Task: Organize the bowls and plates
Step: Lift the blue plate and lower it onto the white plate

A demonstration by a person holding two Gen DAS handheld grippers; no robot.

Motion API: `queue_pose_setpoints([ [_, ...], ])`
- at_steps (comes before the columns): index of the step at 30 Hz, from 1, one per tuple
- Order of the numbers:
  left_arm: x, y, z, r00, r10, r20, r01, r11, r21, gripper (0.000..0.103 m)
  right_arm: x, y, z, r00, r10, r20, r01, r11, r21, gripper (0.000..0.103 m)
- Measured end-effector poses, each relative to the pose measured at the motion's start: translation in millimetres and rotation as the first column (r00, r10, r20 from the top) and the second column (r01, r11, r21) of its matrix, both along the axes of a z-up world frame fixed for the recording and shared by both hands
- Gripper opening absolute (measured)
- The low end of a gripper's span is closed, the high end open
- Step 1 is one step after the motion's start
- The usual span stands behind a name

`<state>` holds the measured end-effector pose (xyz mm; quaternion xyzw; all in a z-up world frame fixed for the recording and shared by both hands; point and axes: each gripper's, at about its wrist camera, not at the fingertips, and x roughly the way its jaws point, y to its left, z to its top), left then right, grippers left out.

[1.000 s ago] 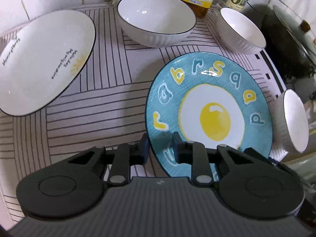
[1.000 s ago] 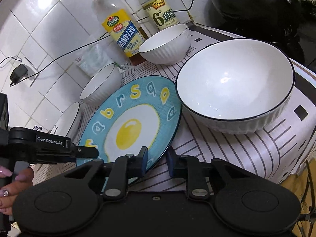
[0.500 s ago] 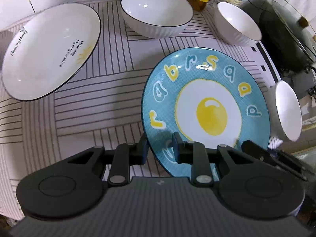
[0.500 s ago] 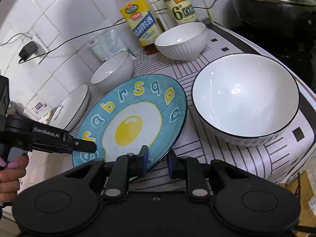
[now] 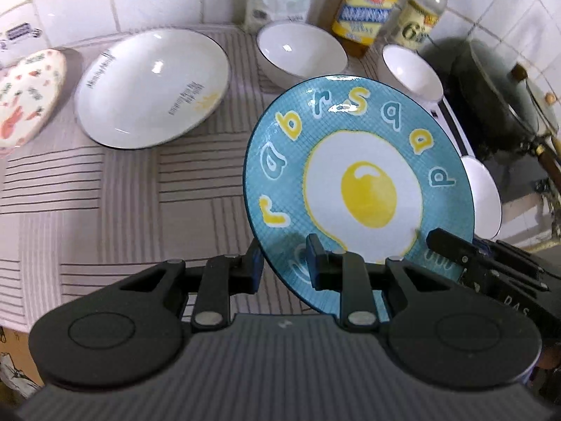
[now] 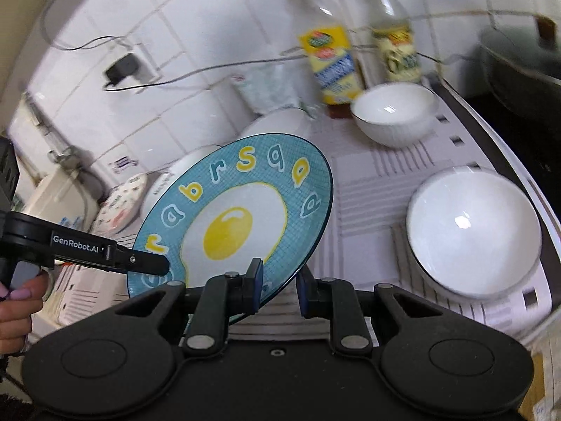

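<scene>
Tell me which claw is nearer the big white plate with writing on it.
Left. The left claw grips the blue egg plate on the rim facing the white plate; the right claw grips the opposite rim, farther away.

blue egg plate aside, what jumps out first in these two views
The blue egg plate dominates both views: it hangs tilted above the striped cloth, pinched at its near rim by the left tongs and the right tongs. Behind it to the left lies a big white oval dish. White bowls ring the plate, the largest on the right by the dark pan.
</scene>
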<state>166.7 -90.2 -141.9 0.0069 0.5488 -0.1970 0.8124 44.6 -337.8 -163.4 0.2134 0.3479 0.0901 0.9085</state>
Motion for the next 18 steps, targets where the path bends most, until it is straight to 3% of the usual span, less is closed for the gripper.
queue_pose_setpoints([
  [11, 13.0, 60.5, 35.6, 0.985, 0.159, 0.061, -0.159, 0.987, -0.008, 0.025, 45.2, 38.2, 36.6, 0.975, 0.204, 0.092, -0.203, 0.979, -0.019, 0.024],
  [18, 50.0, 97.0, 31.0, 0.972, 0.234, 0.034, -0.234, 0.972, -0.006, 0.027, 99.1, 68.0, 44.6, 0.954, 0.283, 0.103, -0.282, 0.959, -0.025, 0.024],
])
